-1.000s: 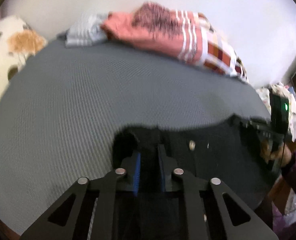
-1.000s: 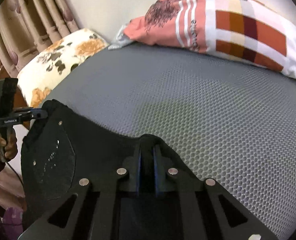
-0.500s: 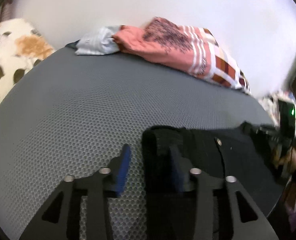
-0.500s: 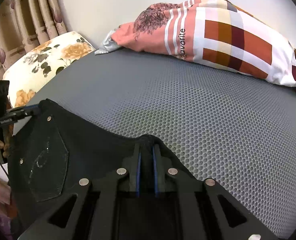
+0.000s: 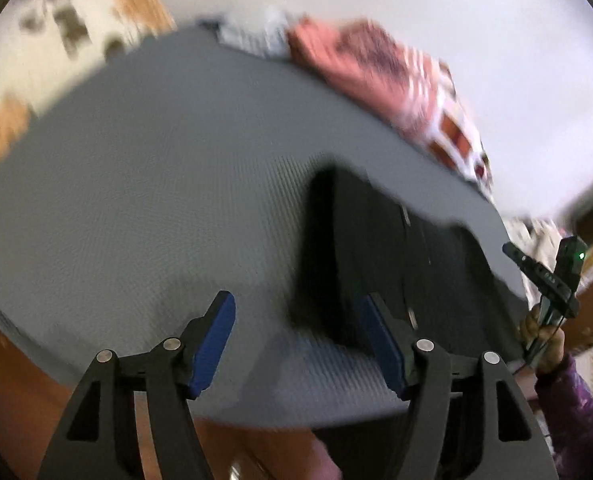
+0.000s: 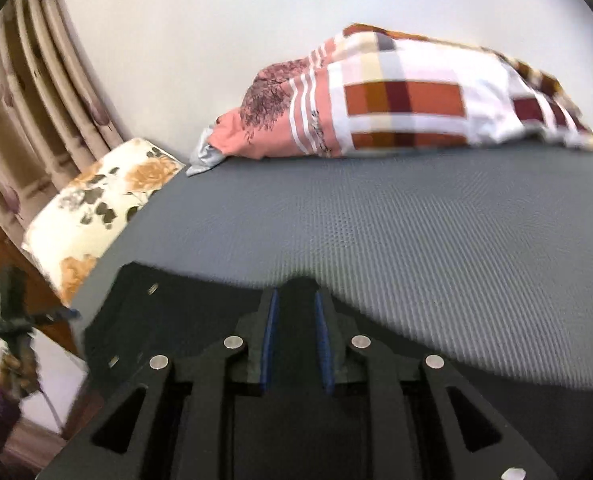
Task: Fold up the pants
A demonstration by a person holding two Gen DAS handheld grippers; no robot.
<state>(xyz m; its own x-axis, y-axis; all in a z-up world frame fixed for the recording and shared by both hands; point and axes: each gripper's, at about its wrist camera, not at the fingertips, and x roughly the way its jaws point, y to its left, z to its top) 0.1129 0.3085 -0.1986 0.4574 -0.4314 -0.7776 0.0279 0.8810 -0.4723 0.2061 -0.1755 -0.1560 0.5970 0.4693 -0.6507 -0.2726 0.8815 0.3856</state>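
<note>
The black pants [image 5: 380, 252] lie on the grey mattress [image 5: 156, 184], waist end toward the front edge. My left gripper [image 5: 296, 336] is open and empty, pulled back from the left corner of the pants; its right pad is beside the cloth. In the right wrist view the pants [image 6: 176, 320] spread to the left, and my right gripper [image 6: 295, 320] has its blue pads a little apart with black cloth between them. The right gripper also shows in the left wrist view [image 5: 544, 280], past the pants' right edge. The left gripper shows in the right wrist view [image 6: 16, 320], blurred.
A pink and checked quilt [image 6: 396, 100] lies piled along the far wall. A floral pillow [image 6: 104, 208] sits at the mattress's left end, with a curtain [image 6: 28, 92] behind it. The wooden bed edge [image 5: 24, 396] runs below the mattress front.
My left gripper has let go of the pants' corner, opened wide and drawn back toward the bed's front edge. My right gripper's pads have parted slightly around the cloth.
</note>
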